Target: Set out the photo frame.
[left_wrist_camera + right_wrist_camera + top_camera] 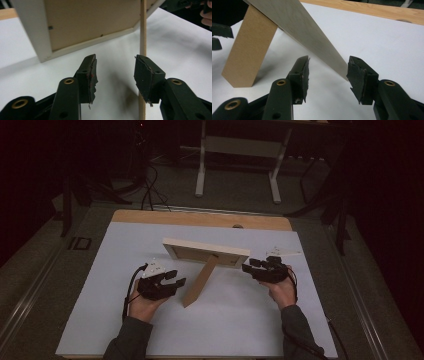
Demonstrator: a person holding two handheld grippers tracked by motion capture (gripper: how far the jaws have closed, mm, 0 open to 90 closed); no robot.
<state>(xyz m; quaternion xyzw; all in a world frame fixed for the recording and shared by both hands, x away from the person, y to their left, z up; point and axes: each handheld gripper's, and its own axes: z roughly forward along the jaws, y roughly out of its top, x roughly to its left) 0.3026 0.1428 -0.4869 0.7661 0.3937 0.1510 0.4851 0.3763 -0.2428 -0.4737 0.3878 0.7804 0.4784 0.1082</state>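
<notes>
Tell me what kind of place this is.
Probably a lab or workshop set up for recording. A white-topped table stands on grey carpet, cables trail across the floor beyond it, and a white desk frame stands in the dark background. A picture frame stands propped on the table.

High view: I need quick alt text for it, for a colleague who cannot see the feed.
A wooden picture frame stands on a white table, its back towards the camera, propped on its fold-out stand. The left gripper and right gripper, each held in a hand, flank it with jaws open, holding nothing.
</notes>
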